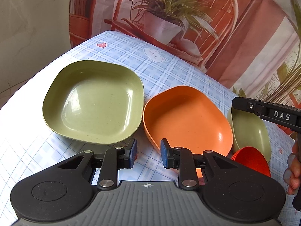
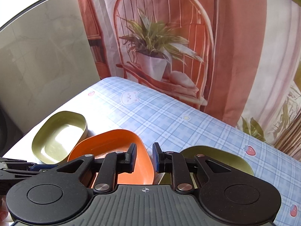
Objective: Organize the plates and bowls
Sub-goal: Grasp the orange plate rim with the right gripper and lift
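In the left wrist view a green square plate [image 1: 92, 101] lies on the table, and an orange plate [image 1: 188, 120] sits right beside it. Further right stand a green bowl [image 1: 250, 131] and a small red-orange bowl [image 1: 252, 160]. My left gripper [image 1: 148, 153] hovers open above the gap between the two plates, nothing between its pads. In the right wrist view my right gripper [image 2: 144, 157] hangs over the orange plate's [image 2: 116, 141] right rim, its jaws narrowly apart and empty. The green plate [image 2: 58, 135] lies left; the green bowl [image 2: 216, 156] is half hidden behind my fingers.
A blue plaid tablecloth [image 2: 169, 116] with bears and strawberries covers the table. A printed curtain [image 2: 235, 56] hangs right behind the far edge, and a pale wall [image 2: 47, 56] stands at the left. A person's hand [image 1: 295, 169] shows at the right edge.
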Demonstrator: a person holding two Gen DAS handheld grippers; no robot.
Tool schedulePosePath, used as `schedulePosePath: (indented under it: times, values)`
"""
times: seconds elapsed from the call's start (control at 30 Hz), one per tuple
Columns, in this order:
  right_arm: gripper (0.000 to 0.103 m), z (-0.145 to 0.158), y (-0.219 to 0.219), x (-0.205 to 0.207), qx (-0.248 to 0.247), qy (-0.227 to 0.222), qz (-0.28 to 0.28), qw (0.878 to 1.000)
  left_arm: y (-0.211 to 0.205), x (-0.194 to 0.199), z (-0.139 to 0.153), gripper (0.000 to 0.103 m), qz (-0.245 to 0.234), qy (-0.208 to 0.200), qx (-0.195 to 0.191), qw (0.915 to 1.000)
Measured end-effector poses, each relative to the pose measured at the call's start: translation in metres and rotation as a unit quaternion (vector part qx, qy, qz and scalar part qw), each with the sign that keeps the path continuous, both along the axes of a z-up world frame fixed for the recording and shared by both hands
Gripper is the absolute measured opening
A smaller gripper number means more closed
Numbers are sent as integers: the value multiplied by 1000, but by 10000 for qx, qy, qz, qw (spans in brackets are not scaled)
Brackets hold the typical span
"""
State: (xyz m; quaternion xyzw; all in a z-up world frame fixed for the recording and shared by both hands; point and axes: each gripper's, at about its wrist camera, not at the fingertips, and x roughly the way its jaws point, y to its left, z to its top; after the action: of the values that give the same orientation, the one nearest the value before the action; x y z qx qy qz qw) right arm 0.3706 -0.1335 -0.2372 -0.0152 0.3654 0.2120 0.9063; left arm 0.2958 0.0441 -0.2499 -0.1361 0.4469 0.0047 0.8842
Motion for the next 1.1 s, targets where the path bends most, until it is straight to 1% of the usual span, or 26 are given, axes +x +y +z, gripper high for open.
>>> schedulePosePath:
  times: [0.13, 0.2, 0.33, 0.4, 0.5, 0.63, 0.7, 0.73, 0.77, 0.83, 0.9, 0.97, 1.1]
  values:
    - [18, -10, 4, 17, -175, 252, 59, 9995, 2, 0, -1, 29, 2, -12, -93, 10000]
    - [18, -14, 5, 23, -225, 339, 58, 9992, 6, -1, -2, 29, 63, 9, -232, 9997]
    - [19, -22, 10, 33, -373, 525, 181, 9978, 14, -5, -7, 29, 169, 76, -656, 9977]
    - [19, -26, 13, 36, -479, 603, 225, 9968, 14, -5, -10, 29, 124, 103, -742, 9971]
    - [19, -30, 16, 40, -496, 730, 241, 9958, 13, -6, -14, 28, 89, 103, -836, 9964]
    - [18, -36, 17, 42, -504, 869, 250, 9946, 6, -2, -19, 28, 14, 105, -890, 9960]
    - [16, -38, 17, 43, -484, 927, 242, 9942, 3, -1, -21, 25, -23, 102, -875, 9961]
    - [15, -39, 18, 43, -491, 947, 237, 9940, 2, -1, -22, 21, -35, 110, -874, 9961]
    - [14, -40, 18, 43, -511, 940, 233, 9940, 2, -1, -23, 19, -67, 106, -898, 9959]
    - [12, -40, 18, 43, -526, 923, 232, 9941, 0, -1, -24, 19, -89, 72, -858, 9962]
    - [7, -40, 15, 42, -519, 901, 188, 9944, 1, -1, -24, 19, -148, 30, -833, 9964]
    - [6, -39, 12, 40, -445, 860, 125, 9952, 2, 0, -23, 18, -163, -22, -866, 9961]
    - [6, -29, 6, 35, -219, 679, 91, 9974, 5, 1, -14, 17, -134, -175, -811, 9965]
